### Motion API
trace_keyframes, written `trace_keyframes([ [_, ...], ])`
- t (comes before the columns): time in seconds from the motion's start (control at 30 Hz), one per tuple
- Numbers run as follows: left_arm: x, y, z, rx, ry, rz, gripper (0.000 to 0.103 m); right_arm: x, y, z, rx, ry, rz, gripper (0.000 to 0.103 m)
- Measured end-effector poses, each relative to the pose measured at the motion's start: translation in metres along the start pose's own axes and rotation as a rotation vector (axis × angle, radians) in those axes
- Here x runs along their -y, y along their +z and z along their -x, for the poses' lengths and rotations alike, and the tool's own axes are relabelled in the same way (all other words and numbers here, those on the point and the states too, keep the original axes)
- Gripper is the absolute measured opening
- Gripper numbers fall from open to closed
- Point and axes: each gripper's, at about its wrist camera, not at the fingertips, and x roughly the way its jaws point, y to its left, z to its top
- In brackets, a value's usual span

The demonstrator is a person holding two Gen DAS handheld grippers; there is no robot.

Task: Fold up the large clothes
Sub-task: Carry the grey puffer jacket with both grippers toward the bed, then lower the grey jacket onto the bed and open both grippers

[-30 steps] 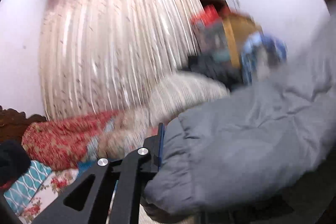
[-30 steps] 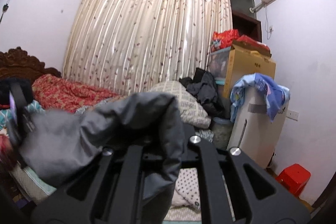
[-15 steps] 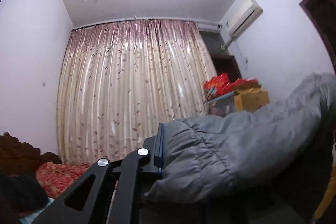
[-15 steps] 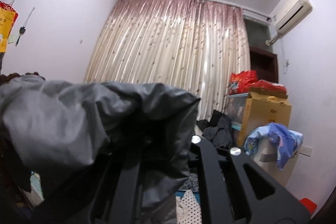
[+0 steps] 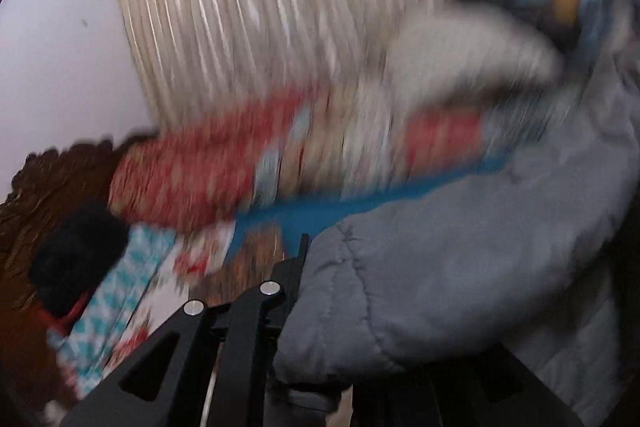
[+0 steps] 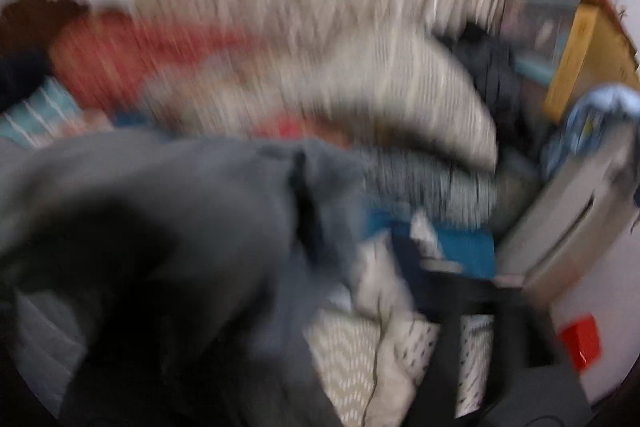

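My left gripper [image 5: 316, 291] is clamped on a quilted edge of the grey padded jacket [image 5: 460, 259]; the fabric bulges out to the right of my one visible left finger [image 5: 256, 327] and covers the other. The jacket hangs above the bed's blue sheet [image 5: 320, 215], near the red floral quilt [image 5: 192, 179]. Both views are heavily motion-blurred. In the right wrist view, the jacket [image 6: 180, 247] drapes over the left side of my right gripper [image 6: 400, 267]; I cannot tell whether those fingers are closed on it. Pale curtains [image 5: 260, 7] fill the background, and a red box [image 6: 580, 341] sits at lower right.
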Motion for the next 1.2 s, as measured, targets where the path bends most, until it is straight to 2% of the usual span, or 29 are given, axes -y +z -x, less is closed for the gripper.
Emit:
trace_keyframes([
  [0.03,0.012,-0.013,-0.035,-0.118,-0.015,-0.016,0.005,-0.009,-0.015,-0.021,-0.049,-0.011,0.011,0.072],
  [0.07,0.027,-0.046,-0.067,-0.239,-0.052,-0.034,0.004,-0.02,-0.043,-0.043,-0.117,0.012,0.011,0.072],
  [0.13,0.044,-0.094,-0.088,-0.357,-0.109,-0.036,0.003,-0.017,-0.077,-0.042,-0.129,0.059,-0.023,0.072],
  [0.17,0.052,-0.114,-0.087,-0.374,-0.135,-0.046,0.003,-0.013,-0.095,-0.03,-0.108,0.054,-0.026,0.073],
  [0.23,0.057,-0.148,-0.071,-0.319,-0.141,-0.098,0.003,0.003,-0.129,0.006,-0.053,0.058,-0.057,0.084],
  [0.27,0.061,-0.154,-0.06,-0.303,-0.146,-0.106,0.001,0.014,-0.145,0.018,-0.041,0.074,-0.086,0.093],
  [0.3,0.059,-0.162,-0.055,-0.286,-0.158,-0.11,0.001,0.022,-0.162,0.029,-0.05,0.099,-0.115,0.096],
  [0.33,0.057,-0.165,-0.045,-0.273,-0.172,-0.114,0.0,0.026,-0.181,0.036,-0.074,0.111,-0.133,0.096],
  [0.4,0.046,-0.176,-0.029,-0.24,-0.216,-0.103,0.0,0.038,-0.215,0.039,-0.134,0.077,-0.135,0.096],
  [0.43,0.043,-0.176,-0.042,-0.244,-0.244,-0.092,0.0,0.041,-0.231,0.039,-0.166,0.054,-0.148,0.096],
  [0.5,0.042,-0.178,-0.051,-0.259,-0.271,-0.081,0.0,0.05,-0.257,0.033,-0.23,0.077,-0.23,0.096],
  [0.57,0.033,-0.161,-0.059,-0.277,-0.285,-0.062,0.0,0.059,-0.272,0.023,-0.28,0.093,-0.307,0.096],
  [0.63,0.015,-0.133,-0.072,-0.277,-0.258,-0.052,0.0,0.061,-0.267,0.017,-0.268,0.063,-0.347,0.096],
  [0.7,-0.018,-0.094,-0.108,-0.333,-0.259,0.018,0.0,0.061,-0.252,0.018,-0.224,0.076,-0.399,0.096],
  [0.77,-0.05,-0.06,-0.149,-0.443,-0.284,0.157,0.0,0.053,-0.226,0.019,-0.171,0.144,-0.451,0.096],
  [0.8,-0.069,-0.048,-0.164,-0.465,-0.301,0.235,0.0,0.044,-0.208,0.017,-0.136,0.196,-0.454,0.096],
  [0.83,-0.083,-0.037,-0.171,-0.465,-0.317,0.3,0.0,0.035,-0.197,0.014,-0.123,0.233,-0.444,0.096],
  [0.9,-0.101,-0.017,-0.173,-0.429,-0.345,0.385,0.0,0.001,-0.164,-0.001,-0.112,0.374,-0.381,0.096],
  [1.0,-0.112,-0.008,-0.164,-0.374,-0.397,0.407,0.0,-0.057,-0.122,-0.04,-0.141,0.483,-0.244,0.095],
  [1.07,-0.103,-0.018,-0.169,-0.435,-0.419,0.371,0.0,-0.094,-0.105,-0.073,-0.185,0.534,-0.196,0.095],
  [1.13,-0.087,-0.038,-0.193,-0.539,-0.38,0.272,0.0,-0.12,-0.097,-0.114,-0.253,0.563,-0.194,0.095],
  [1.2,-0.078,-0.064,-0.215,-0.598,-0.29,0.202,0.0,-0.139,-0.099,-0.164,-0.344,0.47,-0.172,0.095],
])
